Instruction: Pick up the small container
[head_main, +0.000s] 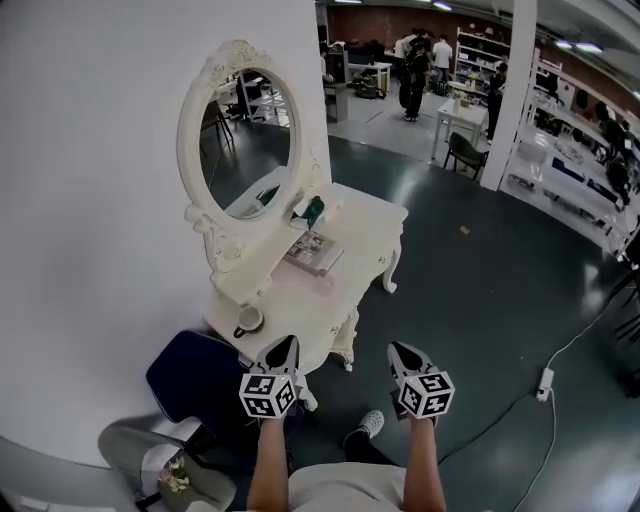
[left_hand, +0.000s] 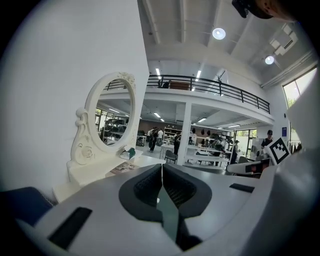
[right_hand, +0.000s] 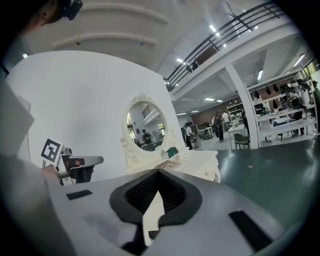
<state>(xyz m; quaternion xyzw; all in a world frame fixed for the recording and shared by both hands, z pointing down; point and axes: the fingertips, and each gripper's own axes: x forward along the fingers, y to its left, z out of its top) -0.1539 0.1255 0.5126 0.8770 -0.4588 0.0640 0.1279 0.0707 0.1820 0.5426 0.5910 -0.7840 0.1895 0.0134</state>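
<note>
**Step in hand (judged):** approach. Neither tool has reached the tabletop (head_main: 368, 214), and nothing is lifted.

**Left tool** (head_main: 285, 345): jaws together, nothing between them. It is out from the mirror's (head_main: 245, 140) near end, by the tabletop's near corner.

**Right tool** (head_main: 400, 352): jaws together, empty. It is farther out from the mirror than the left tool, over the floor.

**Container** (head_main: 248, 320): small round white pot, dark inside, taken to be the task's thing. It stands upright on the tabletop, just in front of the mirror's near end and close to the tabletop's edge. It is untouched.

**Next move (judged):**
- The left tool is the nearer one.
- Its jaws must part before it can reach round the pot.
- It should come in over the near corner and close on the pot's sides.

**Other things:**
- Mirror: oval, in an ornate white frame, against the white wall.
- Book (head_main: 313, 252): lies flat in front of the mirror's middle.
- Green thing (head_main: 314, 211): by the mirror's far end; its kind cannot be told.
- Blue chair (head_main: 195, 375): below the mirror's near end, beside the tabletop.
- Cable (head_main: 545, 383): on the floor, well apart from the mirror.

**In the way (judged):**
- The path from the left tool to the pot looks open.
- The mirror's base stands close behind the pot, so there is little room to overshoot.
- The chair crowds the near end.
</note>
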